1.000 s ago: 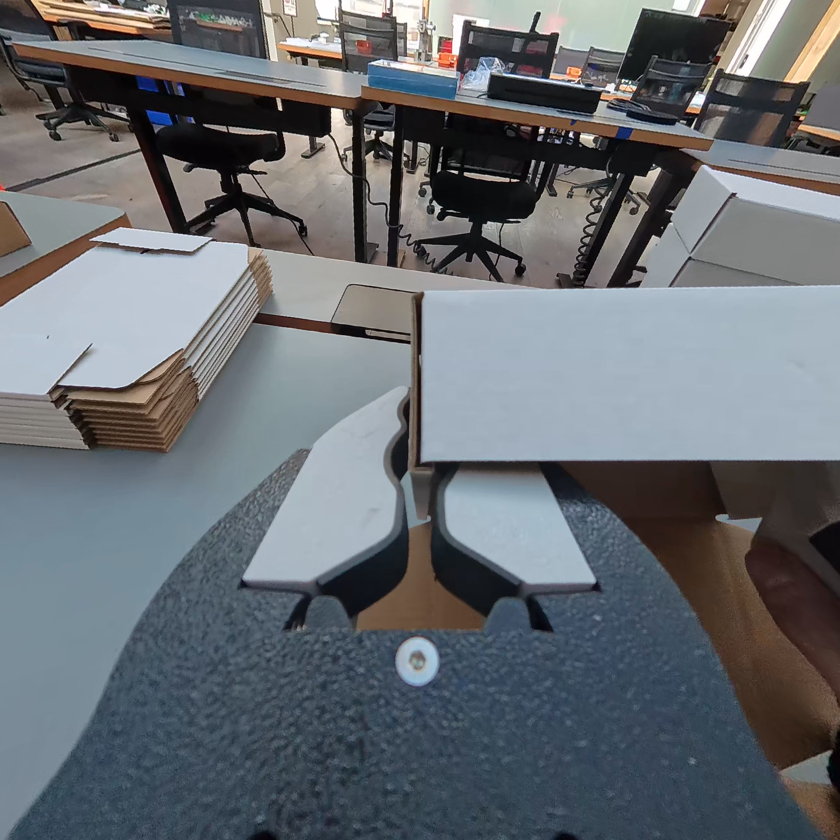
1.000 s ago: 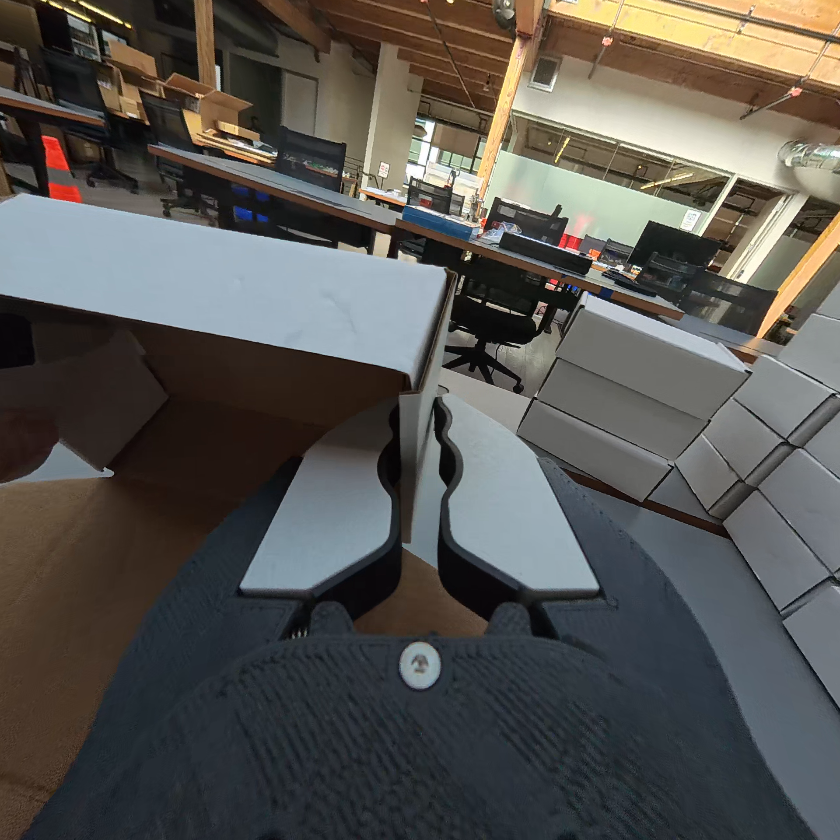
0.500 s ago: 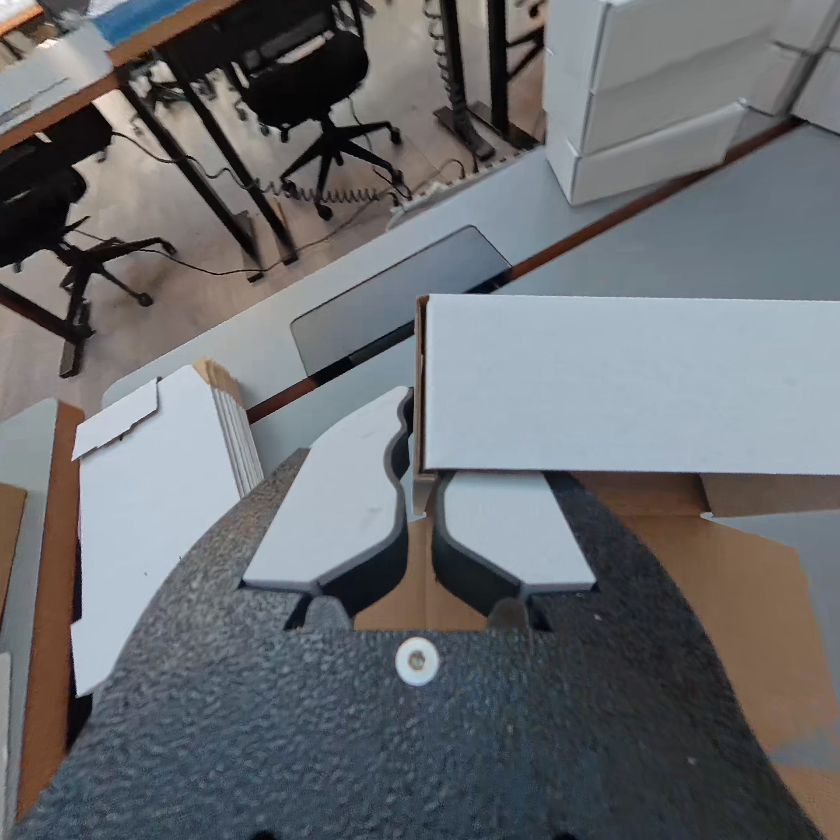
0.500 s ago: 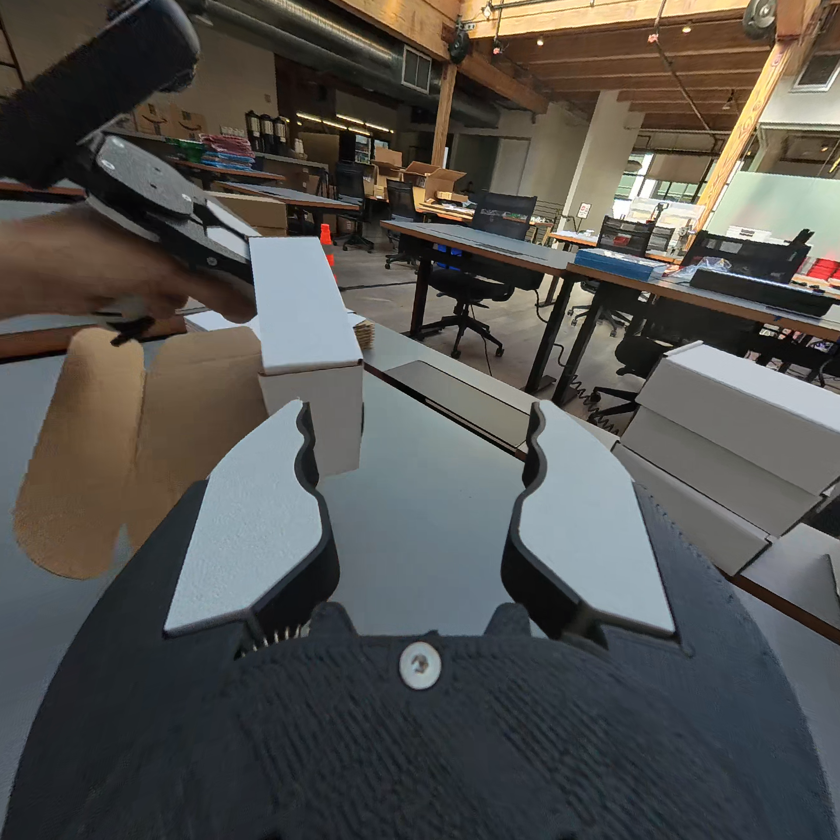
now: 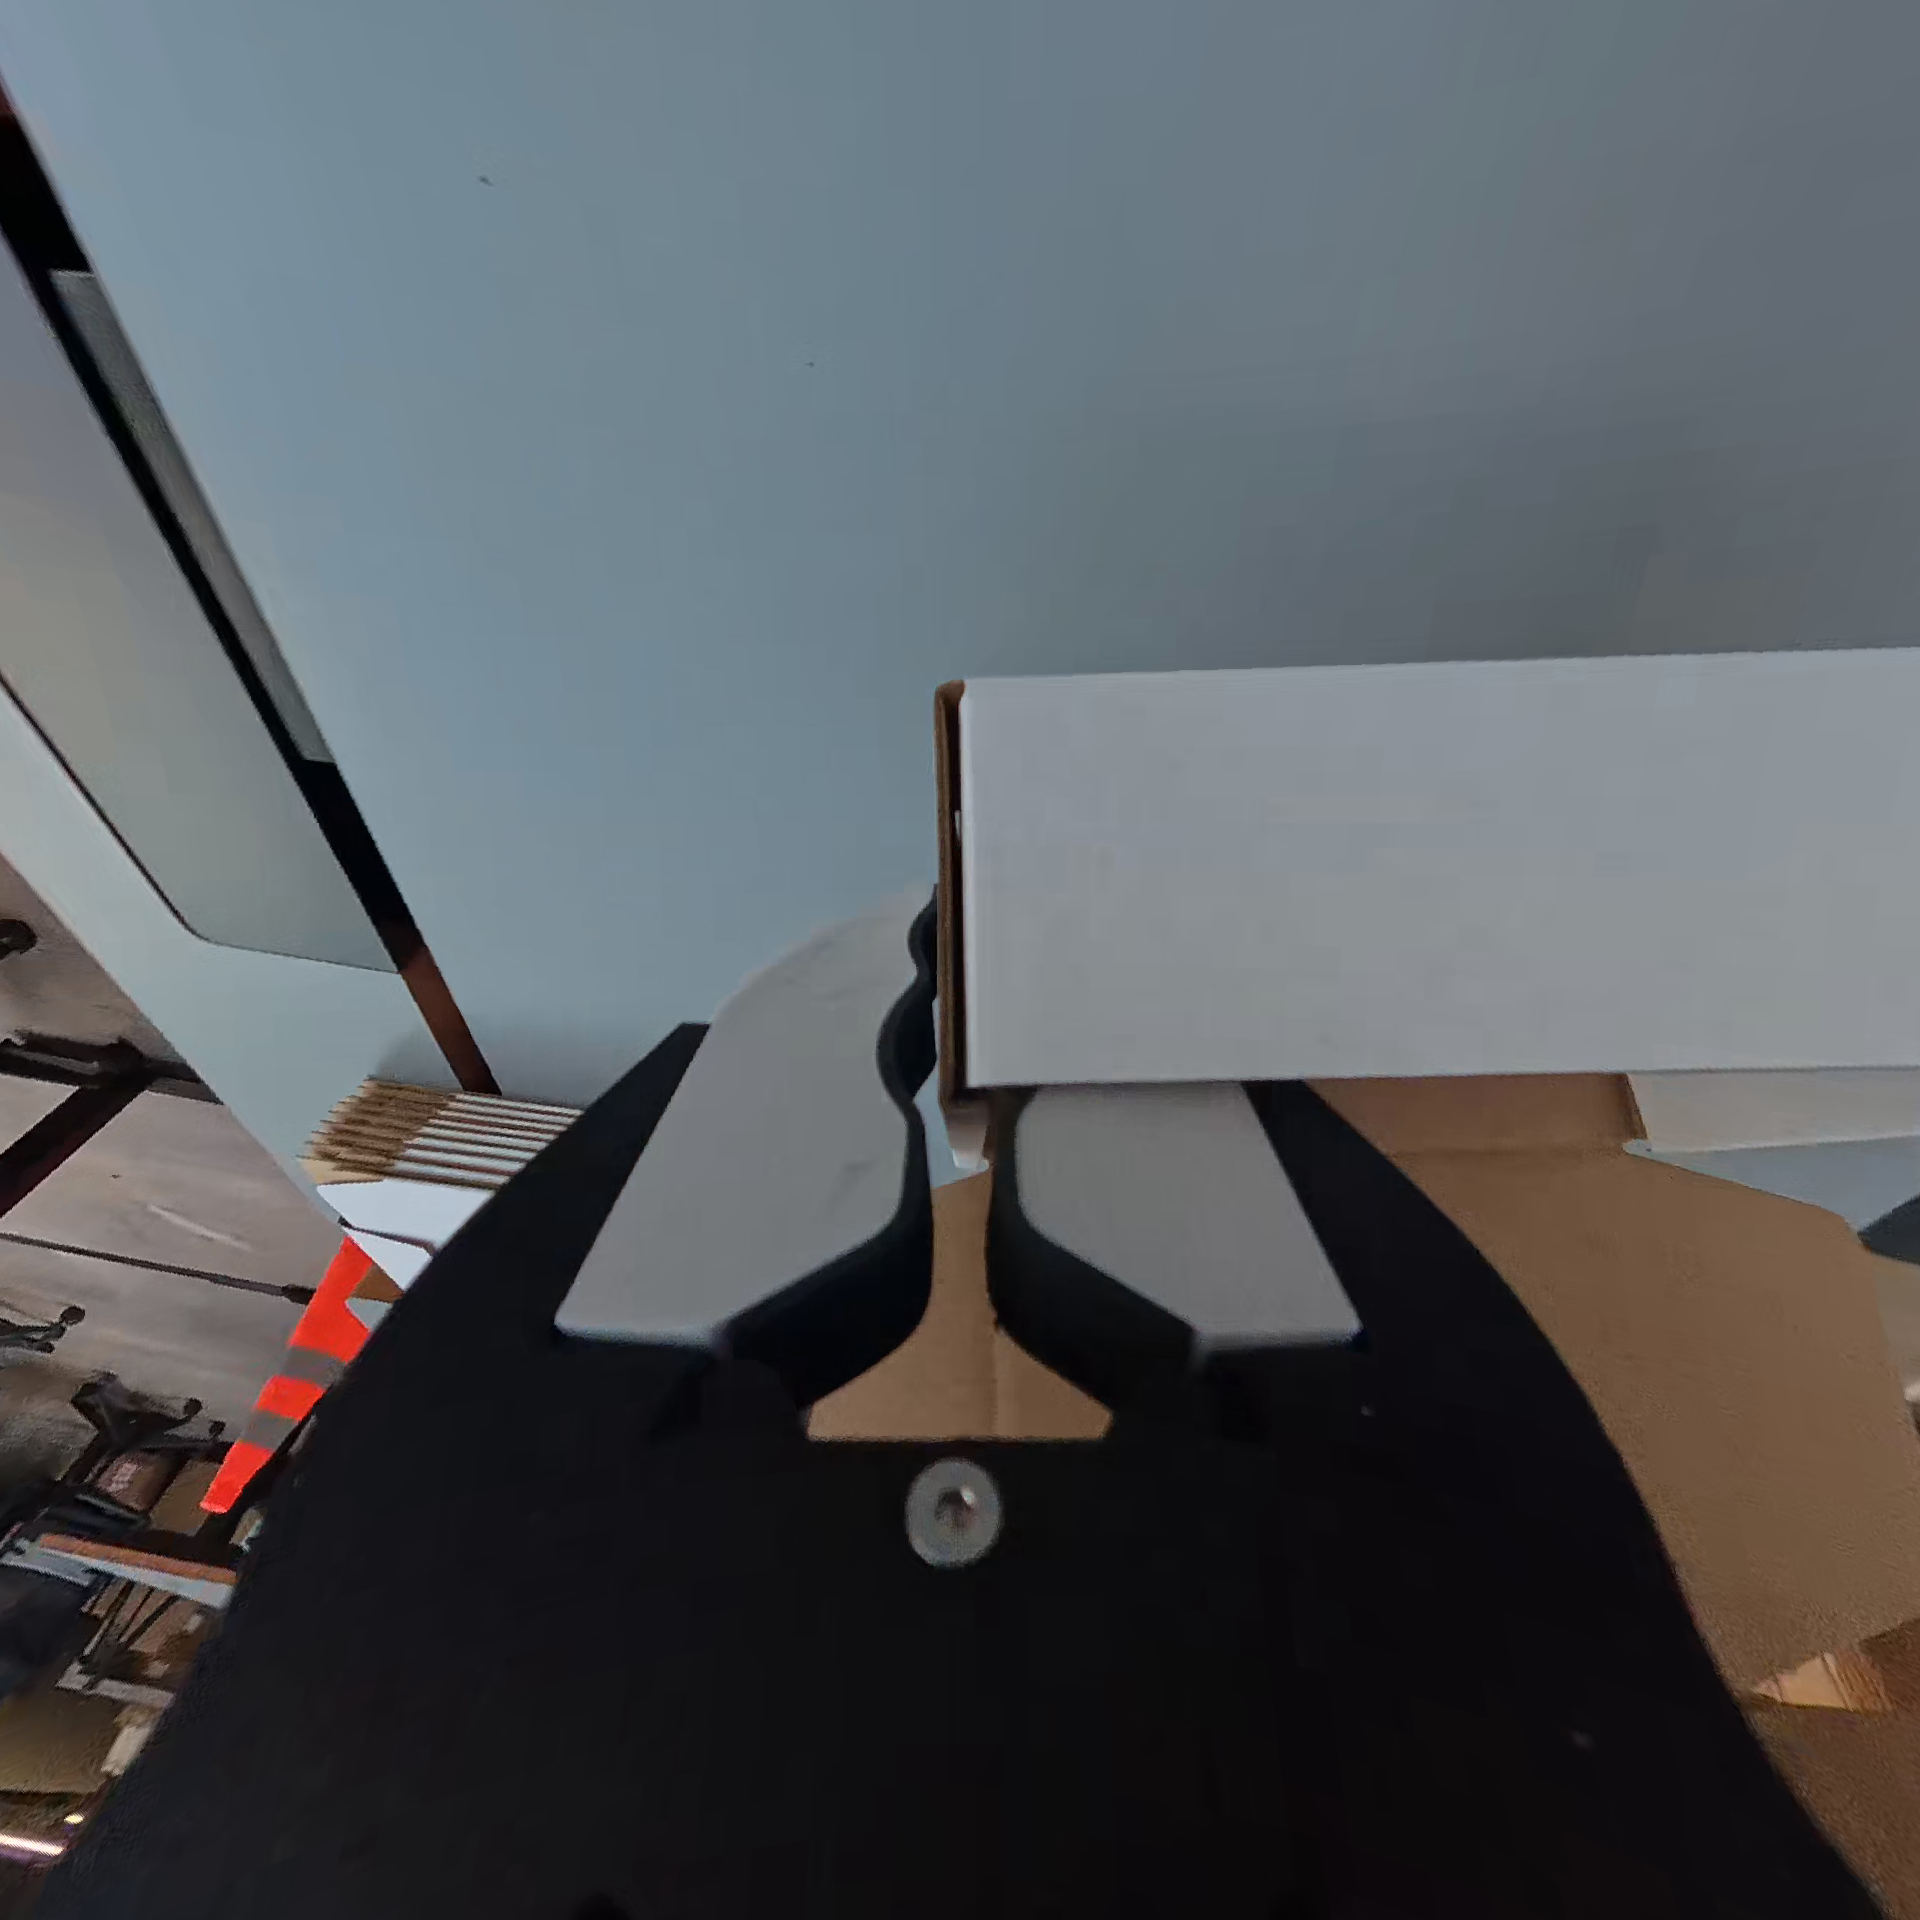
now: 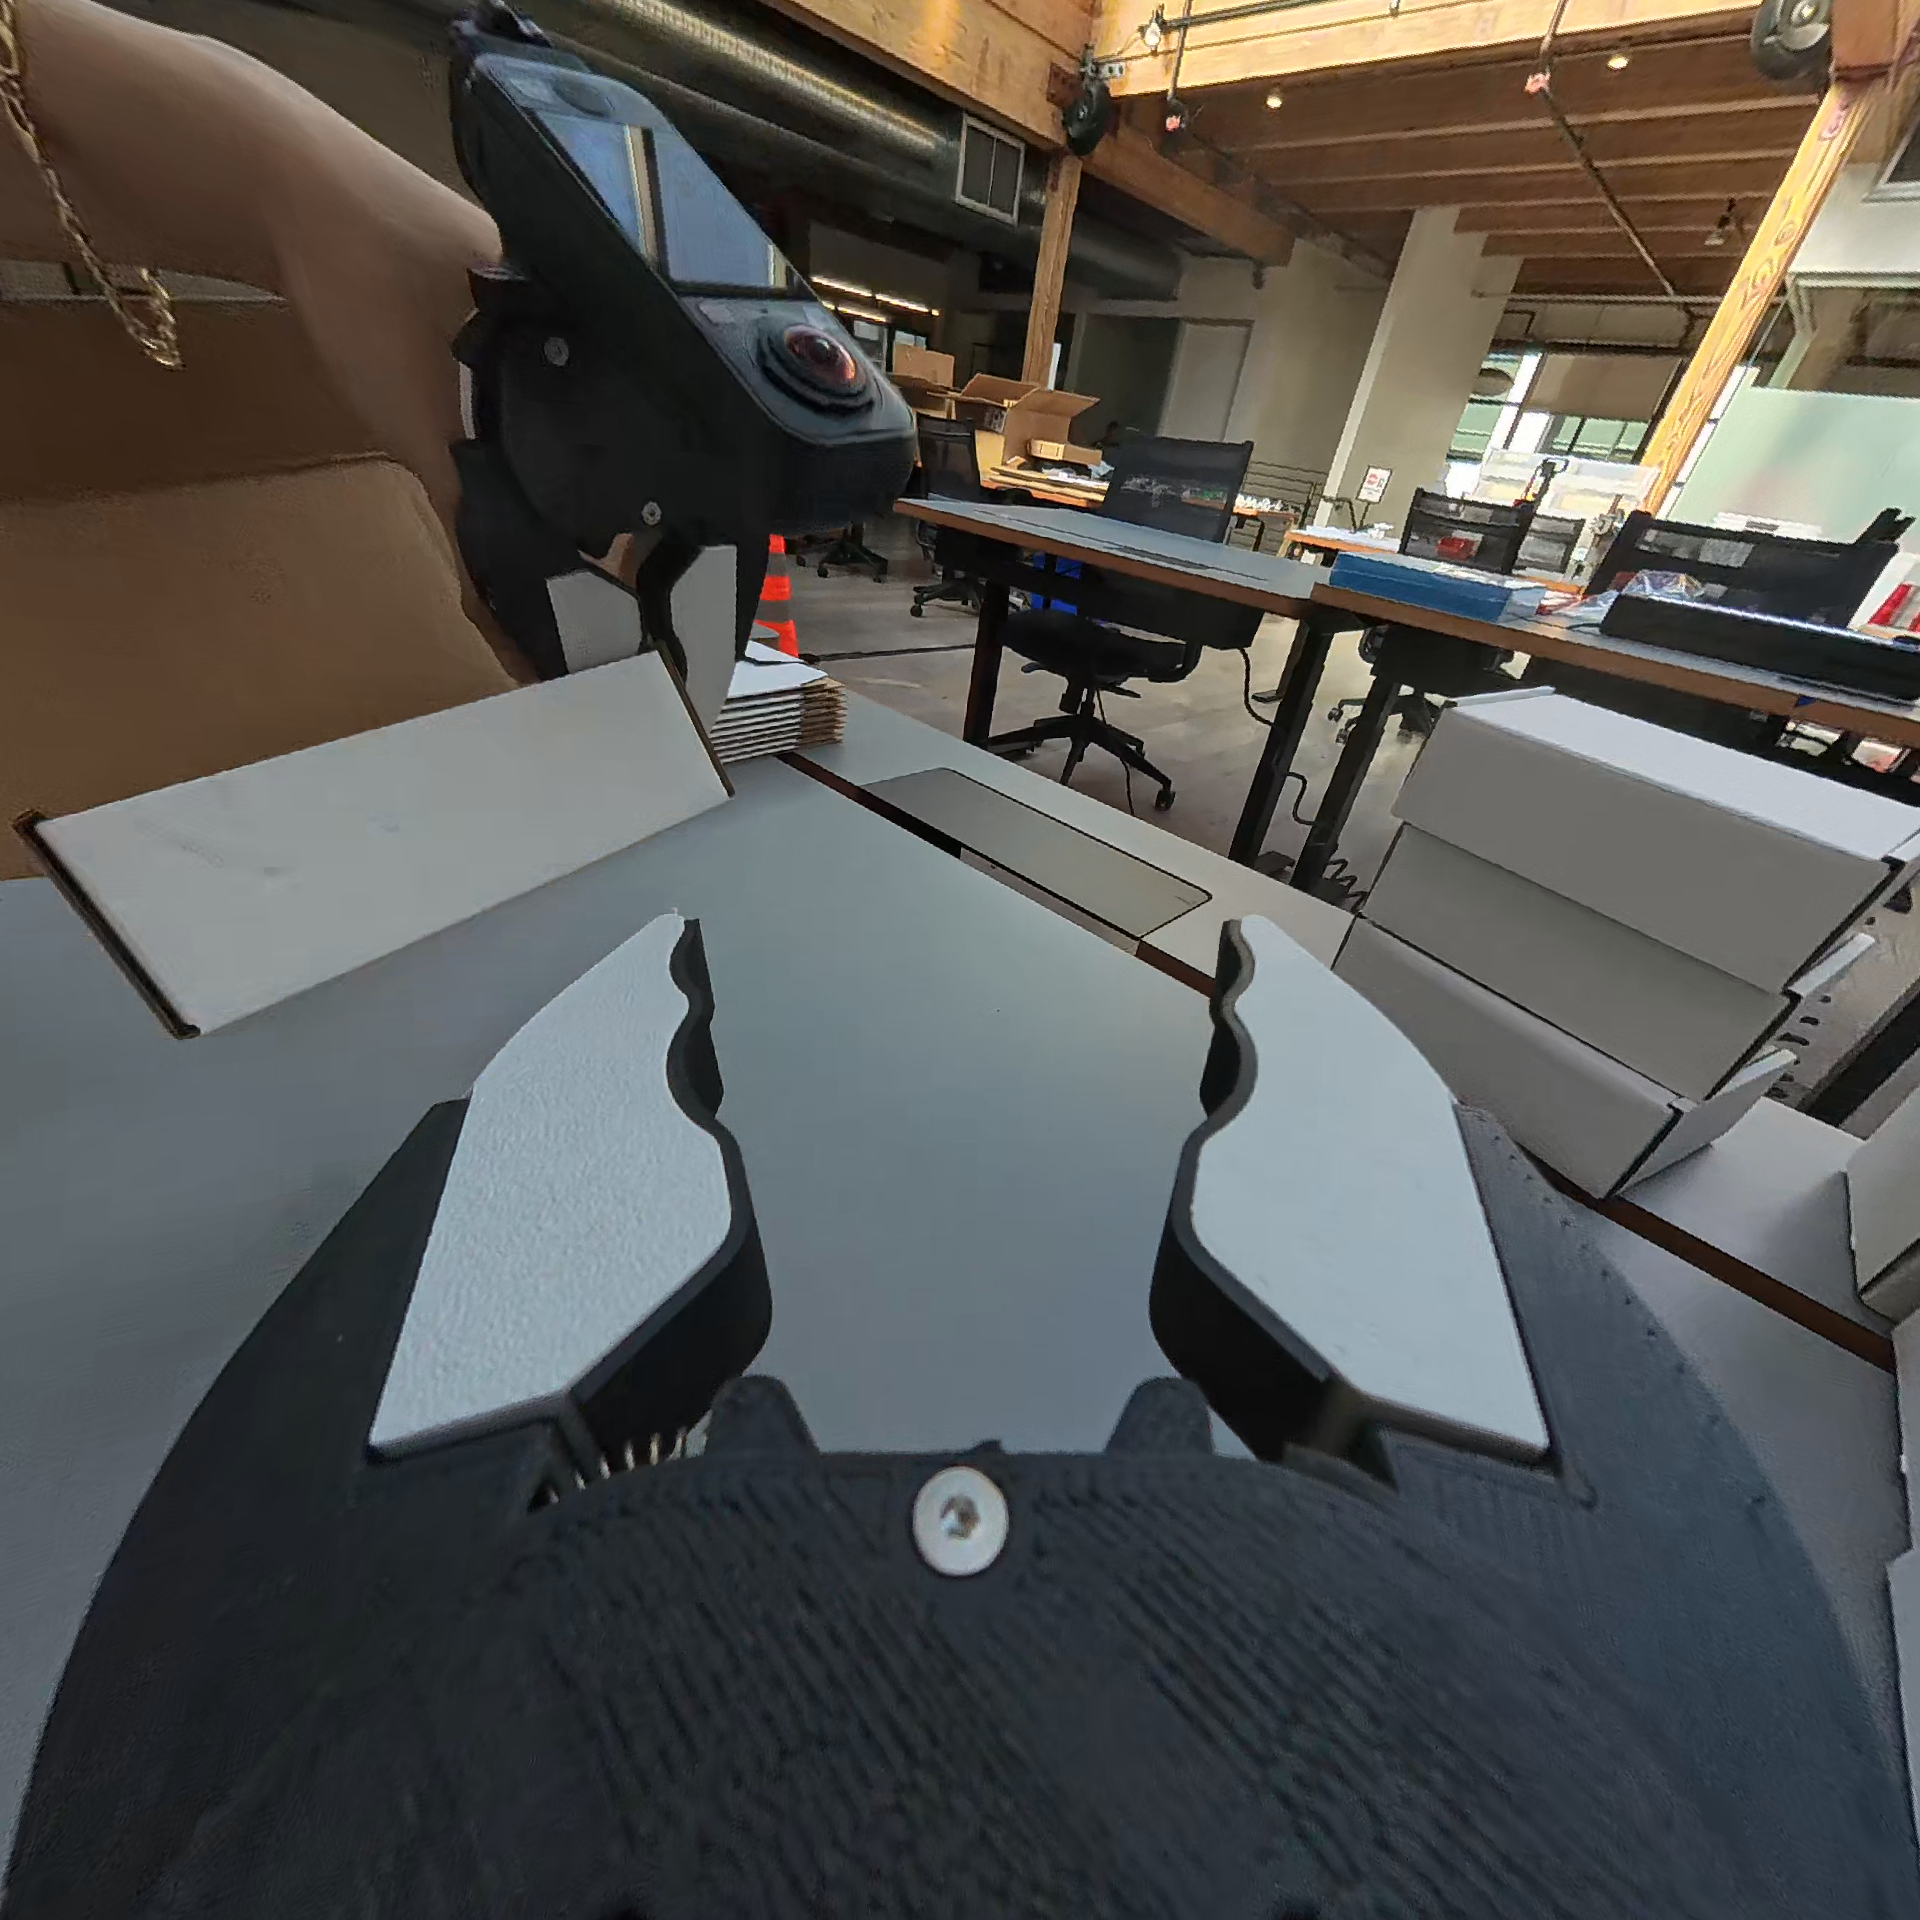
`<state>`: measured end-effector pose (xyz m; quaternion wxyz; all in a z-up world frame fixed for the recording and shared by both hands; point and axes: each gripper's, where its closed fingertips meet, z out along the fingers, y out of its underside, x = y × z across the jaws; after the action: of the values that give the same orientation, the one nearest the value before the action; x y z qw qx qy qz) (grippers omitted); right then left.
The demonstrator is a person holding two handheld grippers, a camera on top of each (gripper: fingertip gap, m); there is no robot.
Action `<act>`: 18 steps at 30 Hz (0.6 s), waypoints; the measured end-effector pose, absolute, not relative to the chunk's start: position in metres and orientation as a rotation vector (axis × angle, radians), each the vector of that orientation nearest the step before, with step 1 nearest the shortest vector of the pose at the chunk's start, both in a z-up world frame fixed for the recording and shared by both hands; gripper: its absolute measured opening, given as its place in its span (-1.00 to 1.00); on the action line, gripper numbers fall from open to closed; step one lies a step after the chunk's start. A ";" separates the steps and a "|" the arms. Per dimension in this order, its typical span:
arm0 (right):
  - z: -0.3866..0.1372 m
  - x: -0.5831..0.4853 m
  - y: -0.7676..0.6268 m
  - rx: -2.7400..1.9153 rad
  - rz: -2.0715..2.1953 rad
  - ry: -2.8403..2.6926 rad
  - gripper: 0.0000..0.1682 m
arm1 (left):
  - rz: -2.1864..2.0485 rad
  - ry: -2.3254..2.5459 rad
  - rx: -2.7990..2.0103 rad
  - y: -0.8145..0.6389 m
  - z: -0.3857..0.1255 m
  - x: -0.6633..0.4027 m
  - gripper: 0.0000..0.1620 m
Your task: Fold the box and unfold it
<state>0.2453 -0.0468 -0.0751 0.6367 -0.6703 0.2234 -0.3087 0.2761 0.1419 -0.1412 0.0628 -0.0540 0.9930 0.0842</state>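
The box (image 5: pixel 1434 883) is white outside and brown inside, with its brown panels (image 5: pixel 1538 1351) spread open below a white wall. My left gripper (image 5: pixel 951 1039) is shut on the left end of that white wall and holds the box above the grey table (image 5: pixel 935 364). In the right wrist view the box (image 6: pixel 395 831) hangs at the upper left, its white wall tilted, with the left gripper (image 6: pixel 644 613) clamped on its far end. My right gripper (image 6: pixel 956 977) is open and empty, apart from the box, over the table (image 6: pixel 935 1039).
A stack of flat box blanks (image 6: pixel 779 707) lies at the table's far edge, also seen in the left wrist view (image 5: pixel 457 1132). Folded white boxes (image 6: pixel 1621 894) are stacked at the right. Desks, office chairs and an orange cone (image 6: pixel 777 592) stand beyond.
My right gripper let go of the box wall, opened and drew back. My left gripper, still shut on the wall, swung and tipped the box over the table; its view now faces the tabletop.
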 end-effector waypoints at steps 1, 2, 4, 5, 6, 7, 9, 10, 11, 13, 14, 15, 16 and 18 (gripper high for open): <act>-0.076 0.245 -0.049 -1.534 -0.704 0.506 0.09 | 0.318 3.043 -0.118 0.141 -0.148 0.271 -0.94; -0.077 0.246 -0.051 -1.533 -0.713 0.509 0.08 | 0.378 3.078 -0.088 0.140 -0.155 0.266 -0.94; -0.076 0.248 -0.057 -1.536 -0.733 0.523 0.07 | 0.499 3.107 -0.049 0.140 -0.168 0.262 -0.94; -0.076 0.248 -0.059 -1.542 -0.741 0.526 0.07 | 0.545 3.113 -0.048 0.139 -0.174 0.261 -0.94; -0.076 0.249 -0.061 -1.546 -0.751 0.532 0.06 | 0.586 3.119 -0.053 0.139 -0.180 0.260 -0.94; -0.075 0.250 -0.063 -1.548 -0.763 0.539 0.05 | 0.627 3.130 -0.059 0.139 -0.187 0.258 -0.94; -0.076 0.251 -0.067 -1.547 -0.780 0.550 0.04 | 0.734 3.156 -0.068 0.142 -0.197 0.249 -0.94; -0.076 0.252 -0.069 -1.544 -0.781 0.559 0.03 | 0.793 3.160 -0.060 0.145 -0.202 0.246 -0.94; -0.077 0.253 -0.070 -1.542 -0.777 0.572 0.03 | 0.850 3.159 -0.052 0.148 -0.205 0.243 -0.94; -0.078 0.254 -0.070 -1.545 -0.768 0.584 0.02 | 0.974 3.159 -0.054 0.154 -0.209 0.235 -0.94; -0.079 0.254 -0.071 -1.548 -0.774 0.585 0.02 | 1.039 3.148 -0.053 0.158 -0.210 0.233 -0.94; -0.079 0.255 -0.072 -1.550 -0.784 0.590 0.01 | 1.089 3.137 -0.060 0.161 -0.212 0.231 -0.94; -0.080 0.256 -0.074 -1.553 -0.792 0.598 0.00 | 1.108 3.132 -0.078 0.161 -0.215 0.230 -0.94; -0.082 0.257 -0.076 -1.558 -0.797 0.610 -0.01 | 1.126 3.127 -0.106 0.159 -0.220 0.228 -0.94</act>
<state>0.2574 -0.0758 -0.0816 0.6006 -0.6721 0.2630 -0.3440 0.2277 0.1591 -0.2199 -0.0916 -0.0319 0.9364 0.3374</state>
